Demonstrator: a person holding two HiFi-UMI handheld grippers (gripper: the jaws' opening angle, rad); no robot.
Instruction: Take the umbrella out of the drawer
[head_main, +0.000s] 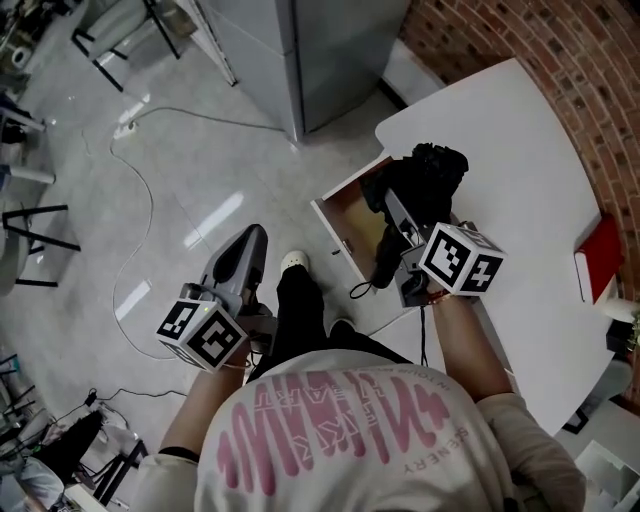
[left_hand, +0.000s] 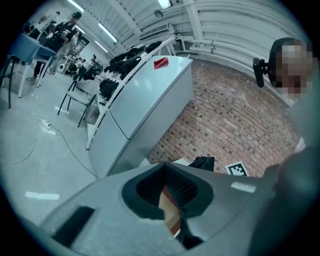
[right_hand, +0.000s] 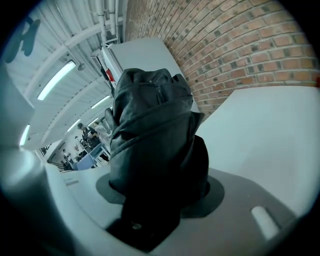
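Observation:
My right gripper (head_main: 402, 218) is shut on a black folded umbrella (head_main: 428, 176), which it holds above the open wooden drawer (head_main: 349, 217) at the white table's (head_main: 500, 140) left edge. The umbrella's handle end and its strap hang down past the drawer front. In the right gripper view the umbrella (right_hand: 150, 135) fills the space between the jaws and stands up from them. My left gripper (head_main: 243, 256) hangs over the floor left of the drawer, jaws together with nothing in them. From the left gripper view the umbrella (left_hand: 203, 162) shows ahead, against the brick wall.
A grey cabinet (head_main: 300, 50) stands beyond the drawer. A brick wall (head_main: 560, 50) borders the table. A red object (head_main: 598, 258) lies at the table's right edge. A cable (head_main: 140, 200) runs over the floor, and dark stands (head_main: 30, 230) are at the left.

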